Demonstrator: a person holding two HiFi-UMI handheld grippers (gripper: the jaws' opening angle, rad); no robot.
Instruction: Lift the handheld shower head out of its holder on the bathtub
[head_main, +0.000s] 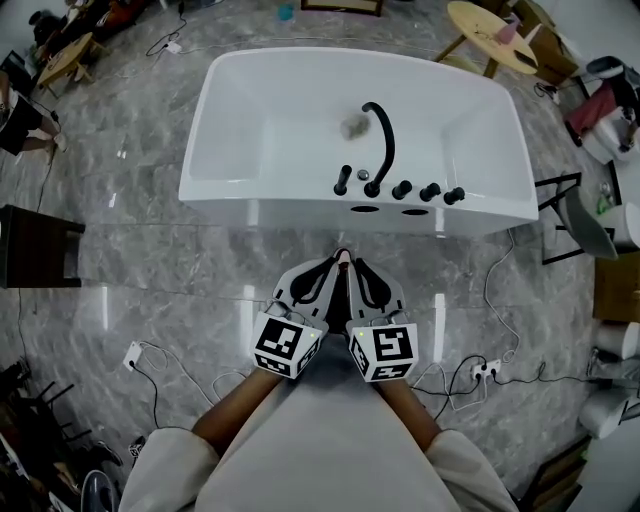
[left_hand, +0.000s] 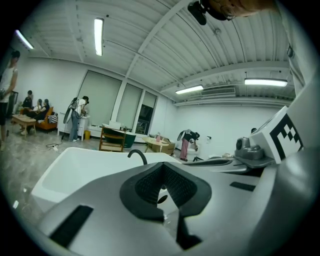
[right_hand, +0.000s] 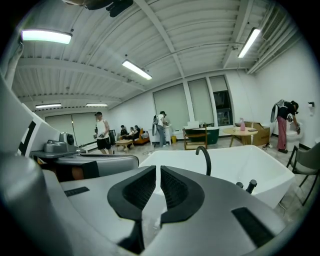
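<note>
A white bathtub (head_main: 240, 140) stands on the marble floor ahead of me. On its near rim are a curved black faucet (head_main: 383, 140), a slim black handheld shower head (head_main: 343, 180) upright in its holder left of the faucet, and three black knobs (head_main: 428, 191) to the right. My left gripper (head_main: 335, 262) and right gripper (head_main: 352, 262) are side by side just short of the tub's near wall, both shut and holding nothing. The faucet (left_hand: 137, 156) shows beyond the jaws in the left gripper view. In the right gripper view the faucet (right_hand: 204, 157) and two knobs (right_hand: 247, 186) appear.
Cables and a power strip (head_main: 484, 369) lie on the floor around my feet. A dark bench (head_main: 38, 245) is at the left, a chair (head_main: 580, 220) at the right, a round wooden table (head_main: 492, 35) behind the tub. People stand and sit in the background.
</note>
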